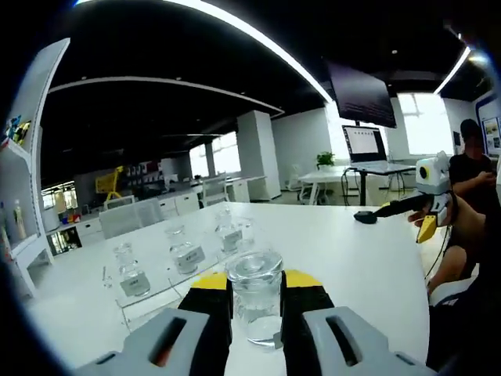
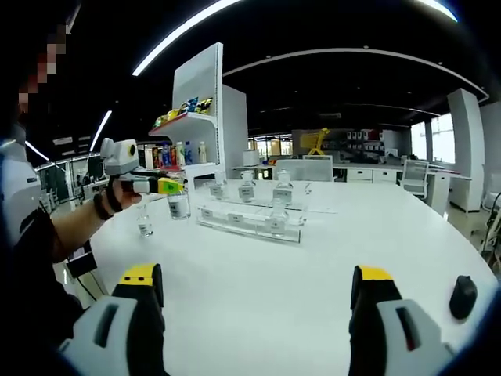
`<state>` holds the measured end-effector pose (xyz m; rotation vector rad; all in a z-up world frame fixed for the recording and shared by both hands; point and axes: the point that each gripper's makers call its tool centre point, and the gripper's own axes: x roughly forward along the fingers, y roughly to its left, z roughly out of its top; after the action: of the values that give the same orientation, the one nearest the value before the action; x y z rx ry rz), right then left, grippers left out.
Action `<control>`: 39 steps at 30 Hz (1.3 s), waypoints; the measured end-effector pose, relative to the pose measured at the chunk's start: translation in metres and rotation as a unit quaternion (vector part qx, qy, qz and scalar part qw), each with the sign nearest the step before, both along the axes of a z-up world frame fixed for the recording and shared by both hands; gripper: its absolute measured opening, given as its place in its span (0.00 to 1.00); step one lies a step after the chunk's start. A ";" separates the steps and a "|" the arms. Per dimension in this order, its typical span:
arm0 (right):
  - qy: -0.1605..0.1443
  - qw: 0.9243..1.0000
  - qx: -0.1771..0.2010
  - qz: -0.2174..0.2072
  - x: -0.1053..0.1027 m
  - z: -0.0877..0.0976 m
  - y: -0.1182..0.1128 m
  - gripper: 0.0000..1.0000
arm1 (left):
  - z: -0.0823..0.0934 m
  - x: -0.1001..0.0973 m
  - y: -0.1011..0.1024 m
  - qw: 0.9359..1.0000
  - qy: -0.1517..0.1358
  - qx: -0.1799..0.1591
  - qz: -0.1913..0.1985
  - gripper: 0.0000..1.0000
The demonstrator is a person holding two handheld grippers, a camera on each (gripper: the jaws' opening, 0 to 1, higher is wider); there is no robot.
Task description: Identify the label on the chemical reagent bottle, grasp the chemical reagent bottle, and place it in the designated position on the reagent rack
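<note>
A clear glass reagent bottle (image 1: 255, 307) with a wide stopper stands between my left gripper's (image 1: 255, 280) yellow-tipped jaws, which are shut on it just above the white table. In the right gripper view the left gripper (image 2: 172, 187) holds that labelled bottle (image 2: 178, 206) to the left of the clear acrylic reagent rack (image 2: 235, 220). Three labelled bottles (image 1: 184, 252) stand on the rack (image 1: 160, 291). My right gripper (image 2: 258, 288) is wide open over bare table with nothing between its jaws, and in the left gripper view it (image 1: 391, 210) hovers at the far right.
A small bottle (image 2: 145, 222) stands on the table left of the rack. A black puck-like object (image 2: 463, 296) lies at the right. The white table (image 2: 329, 251) is wide. A person's arm (image 2: 74, 223) reaches in from the left. White shelving (image 2: 192, 117) stands behind.
</note>
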<state>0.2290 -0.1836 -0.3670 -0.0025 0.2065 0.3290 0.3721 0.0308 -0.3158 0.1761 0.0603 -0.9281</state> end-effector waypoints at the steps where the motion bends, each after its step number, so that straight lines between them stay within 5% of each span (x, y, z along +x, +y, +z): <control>1: 0.001 1.000 0.000 -0.001 0.000 -0.001 0.000 0.96 | -0.001 0.007 -0.004 1.000 0.000 0.001 0.001 0.23; 10: 0.005 1.000 -0.004 -0.005 -0.009 -0.002 -0.002 0.96 | -0.017 0.064 -0.024 1.000 0.007 0.002 0.030 0.23; 13: 0.003 1.000 -0.005 -0.010 -0.011 0.001 -0.005 0.96 | -0.014 0.079 -0.027 0.998 0.028 -0.042 0.043 0.23; 22: 0.006 1.000 0.017 -0.006 -0.010 0.000 -0.004 0.96 | -0.014 0.112 -0.036 0.997 -0.004 -0.021 0.075 0.23; 39: 0.016 1.000 0.020 -0.004 -0.008 -0.006 -0.001 0.95 | -0.025 0.136 -0.030 0.988 -0.060 -0.028 0.137 0.23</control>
<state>0.2206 -0.1842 -0.3727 0.0430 0.2324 0.3253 0.5085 0.0012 -0.3410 0.1665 -0.0527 -0.6432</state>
